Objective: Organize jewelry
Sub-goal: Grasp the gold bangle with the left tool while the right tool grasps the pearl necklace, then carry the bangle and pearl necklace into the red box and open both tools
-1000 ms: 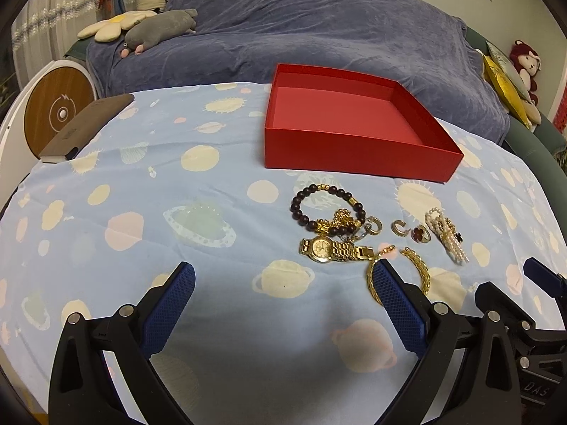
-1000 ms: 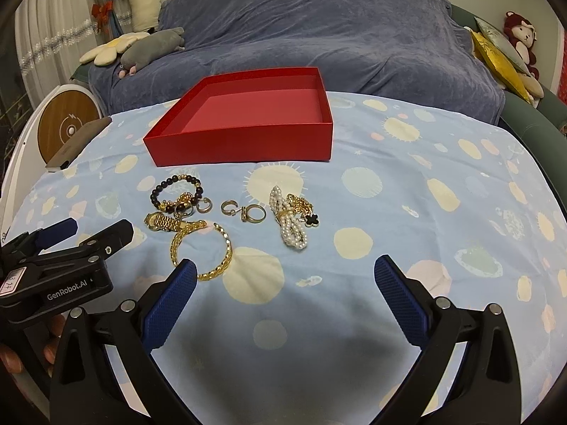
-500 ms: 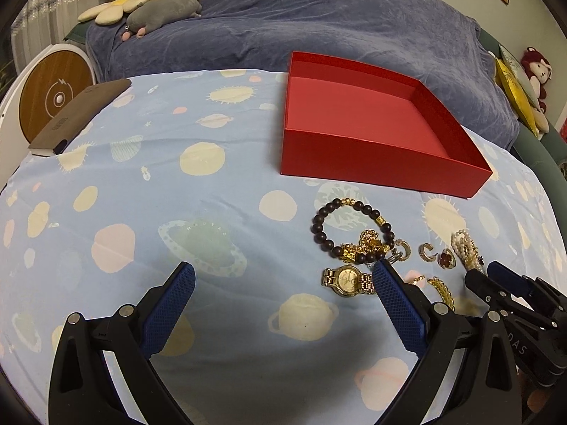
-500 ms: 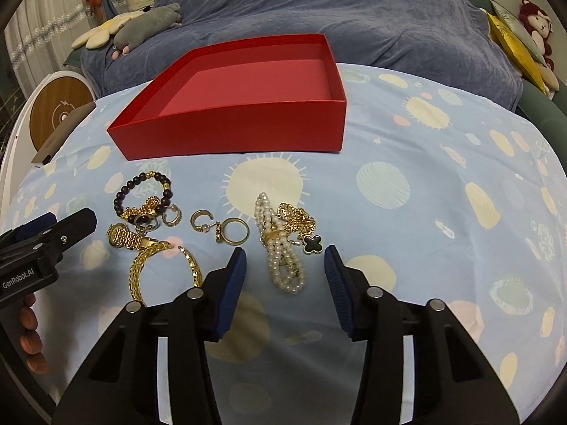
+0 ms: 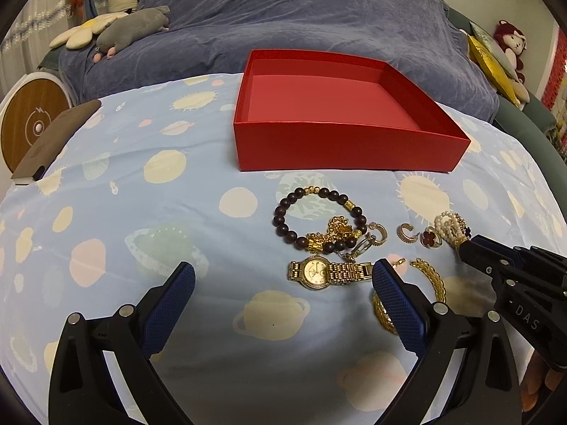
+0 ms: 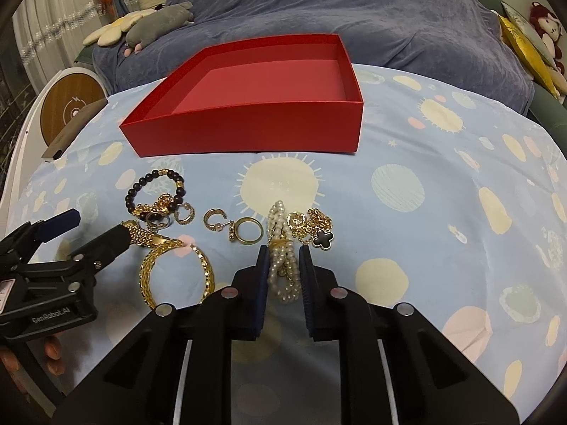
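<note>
right claw (image 6: 282, 265): pads closed in on both sides of the pearl bracelet (image 6: 281, 248), touching it; bracelet lies on the cloth
left claw (image 5: 283, 283): spread wide, holding nothing, low over the cloth; its right pad sits at the band end of the gold watch (image 5: 327, 272)
red box (image 5: 347, 156): open top, only bare red floor visible inside, sits at the far side of the cloth, behind the jewelry
surface: light blue planet-print cloth (image 5: 141, 212); can't tell what is under it
dark bead bracelet (image 5: 319, 221): nearest the box, small gold charms piled on its near edge
gold watch: just in front of the bead bracelet, face up
gold chain bracelet (image 6: 177, 271): open loop, between the two claws, partly hidden by the left claw's right pad in the left view
hoop earrings (image 6: 213, 219): small, between bead bracelet and pearls
gold ring (image 6: 248, 235): just left of the pearls
black clover pendant (image 6: 323, 239): on a gold chain, touching the right side of the pearls
background: blue-covered sofa (image 5: 319, 17) with a grey plush toy (image 5: 131, 30)
</note>
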Demonstrator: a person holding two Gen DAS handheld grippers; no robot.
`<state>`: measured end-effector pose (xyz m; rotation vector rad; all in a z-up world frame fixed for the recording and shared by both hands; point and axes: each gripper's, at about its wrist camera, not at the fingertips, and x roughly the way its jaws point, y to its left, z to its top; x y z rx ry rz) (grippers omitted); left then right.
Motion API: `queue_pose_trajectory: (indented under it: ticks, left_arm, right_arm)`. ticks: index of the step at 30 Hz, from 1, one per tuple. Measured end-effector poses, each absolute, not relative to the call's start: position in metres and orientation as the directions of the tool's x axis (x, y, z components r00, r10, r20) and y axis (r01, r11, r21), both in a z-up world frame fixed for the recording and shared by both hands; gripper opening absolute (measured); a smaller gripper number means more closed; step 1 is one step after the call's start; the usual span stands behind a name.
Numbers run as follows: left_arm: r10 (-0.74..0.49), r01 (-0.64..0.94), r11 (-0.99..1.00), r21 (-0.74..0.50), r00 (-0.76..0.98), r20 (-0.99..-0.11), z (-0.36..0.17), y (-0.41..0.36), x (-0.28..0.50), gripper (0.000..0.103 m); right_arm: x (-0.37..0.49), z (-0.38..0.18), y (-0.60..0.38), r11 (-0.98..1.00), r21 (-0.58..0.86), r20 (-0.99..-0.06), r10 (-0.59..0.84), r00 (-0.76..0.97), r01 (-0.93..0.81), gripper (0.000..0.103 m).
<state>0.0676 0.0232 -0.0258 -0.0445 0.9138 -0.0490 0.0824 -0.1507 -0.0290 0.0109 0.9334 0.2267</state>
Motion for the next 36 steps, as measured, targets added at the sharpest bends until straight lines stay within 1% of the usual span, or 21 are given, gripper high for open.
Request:
queue_pose_trajectory:
  ticks: [4, 5, 9, 13, 17, 19, 21, 23, 26, 29, 31, 32, 34, 35, 36]
  left_arm:
    - [-0.086, 0.017, 0.995, -0.096, 0.614, -0.785, -0.022, 0.024, 0.065, 0.096]
    - [-0.094, 0.026, 0.995, -0.1, 0.615, -0.783, -0.021, 0.021, 0.063, 0.096]
    - [-0.121, 0.079, 0.993, -0.093, 0.605, -0.787, -0.023, 0.003, 0.052, 0.096]
    - [-0.142, 0.136, 0.988, -0.077, 0.572, -0.808, -0.034, -0.015, 0.049, 0.087]
    - [-0.142, 0.151, 0.986, -0.066, 0.569, -0.81, -0.038, -0.022, 0.051, 0.085]
    - [-0.141, 0.156, 0.986, -0.062, 0.573, -0.807, -0.038, -0.024, 0.052, 0.083]
    - [-0.148, 0.155, 0.985, -0.071, 0.57, -0.808, -0.039, -0.024, 0.054, 0.082]
    - [-0.151, 0.152, 0.985, -0.077, 0.569, -0.808, -0.04, -0.024, 0.056, 0.081]
    - [-0.149, 0.159, 0.985, -0.068, 0.574, -0.805, -0.04, -0.026, 0.057, 0.075]
    - [-0.146, 0.167, 0.984, -0.058, 0.581, -0.801, -0.04, -0.03, 0.058, 0.068]
    - [-0.15, 0.179, 0.982, -0.054, 0.586, -0.796, -0.039, -0.033, 0.057, 0.051]
    - [-0.157, 0.187, 0.981, -0.056, 0.585, -0.796, -0.038, -0.033, 0.058, 0.047]
    - [-0.175, 0.203, 0.977, -0.066, 0.581, -0.795, -0.038, -0.034, 0.057, 0.023]
    - [-0.186, 0.213, 0.974, -0.073, 0.577, -0.795, -0.037, -0.034, 0.057, 0.017]
    - [-0.194, 0.219, 0.972, -0.08, 0.572, -0.797, -0.037, -0.034, 0.056, 0.007]
  right_arm:
    - [0.074, -0.017, -0.155, 0.976, 0.116, -0.782, 0.204, 0.589, -0.184, 0.013]
    - [0.072, -0.016, -0.156, 0.977, 0.112, -0.781, 0.2, 0.592, -0.183, 0.008]
    - [0.068, -0.02, -0.163, 0.979, 0.116, -0.8, 0.192, 0.568, -0.166, 0.008]
    - [0.067, -0.031, -0.165, 0.98, 0.128, -0.826, 0.192, 0.53, -0.156, 0.008]
    - [0.066, -0.032, -0.164, 0.979, 0.12, -0.826, 0.189, 0.531, -0.162, 0.008]
    - [0.068, -0.033, -0.163, 0.98, 0.116, -0.827, 0.186, 0.53, -0.163, 0.011]
    - [0.07, -0.036, -0.163, 0.981, 0.115, -0.833, 0.181, 0.522, -0.158, 0.022]
    - [0.074, -0.041, -0.163, 0.979, 0.138, -0.839, 0.196, 0.507, -0.149, 0.023]
    - [0.073, -0.039, -0.16, 0.98, 0.116, -0.834, 0.185, 0.52, -0.161, 0.016]
    - [0.069, -0.035, -0.158, 0.977, 0.123, -0.827, 0.197, 0.527, -0.172, 0.015]
    - [0.066, -0.031, -0.157, 0.976, 0.121, -0.819, 0.2, 0.537, -0.18, 0.015]
    - [0.064, -0.029, -0.156, 0.975, 0.123, -0.816, 0.204, 0.541, -0.184, 0.015]
    - [0.064, -0.025, -0.158, 0.975, 0.125, -0.81, 0.209, 0.549, -0.186, 0.015]
    - [0.063, -0.023, -0.159, 0.974, 0.127, -0.807, 0.21, 0.551, -0.186, 0.015]
    - [0.063, -0.022, -0.16, 0.974, 0.13, -0.806, 0.213, 0.553, -0.185, 0.015]
